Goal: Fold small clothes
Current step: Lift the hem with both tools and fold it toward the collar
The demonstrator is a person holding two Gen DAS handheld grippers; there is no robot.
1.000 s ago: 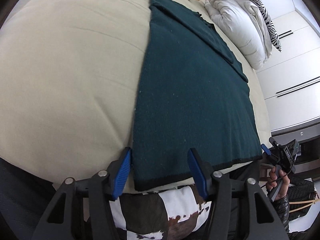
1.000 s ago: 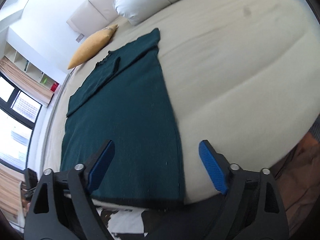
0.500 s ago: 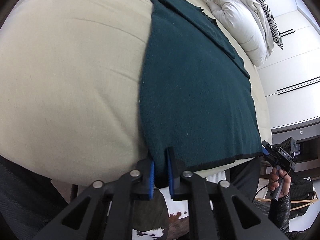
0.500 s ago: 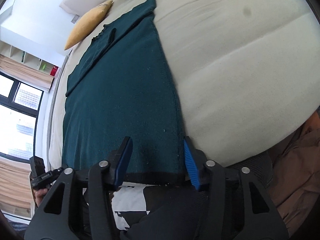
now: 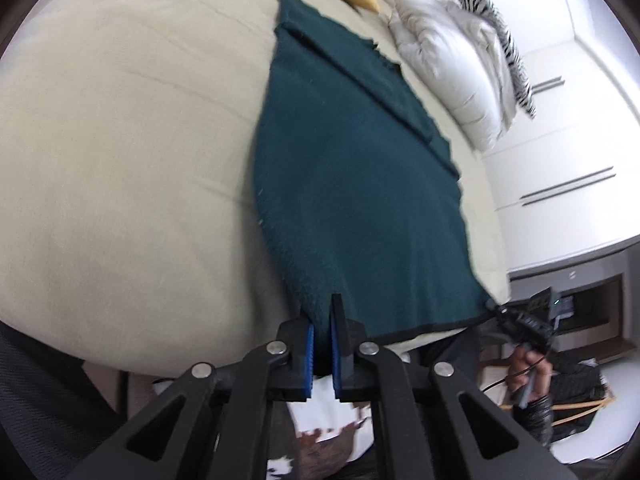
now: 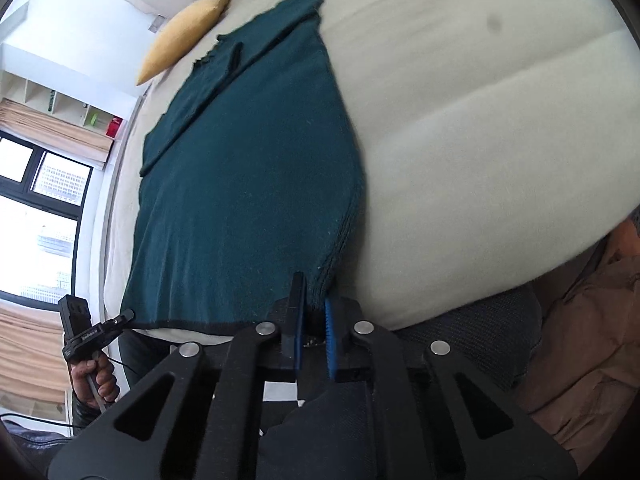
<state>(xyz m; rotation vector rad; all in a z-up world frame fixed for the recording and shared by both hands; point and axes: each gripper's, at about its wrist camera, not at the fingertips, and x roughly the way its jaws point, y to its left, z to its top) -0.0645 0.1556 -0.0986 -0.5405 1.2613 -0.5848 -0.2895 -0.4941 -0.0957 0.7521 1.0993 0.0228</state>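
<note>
I see the dark green sweater (image 5: pixel 352 200) lying flat on the cream bed (image 5: pixel 120 160), its hem at the near edge. My left gripper (image 5: pixel 320 320) is clamped on the hem's left corner. My right gripper (image 6: pixel 314 312) is pinched shut on the right corner. A yellow cushion (image 6: pixel 184 28) lies beyond it.

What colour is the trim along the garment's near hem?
Black, a thin band edging the dark teal garment; clearest in the left wrist view.
</note>
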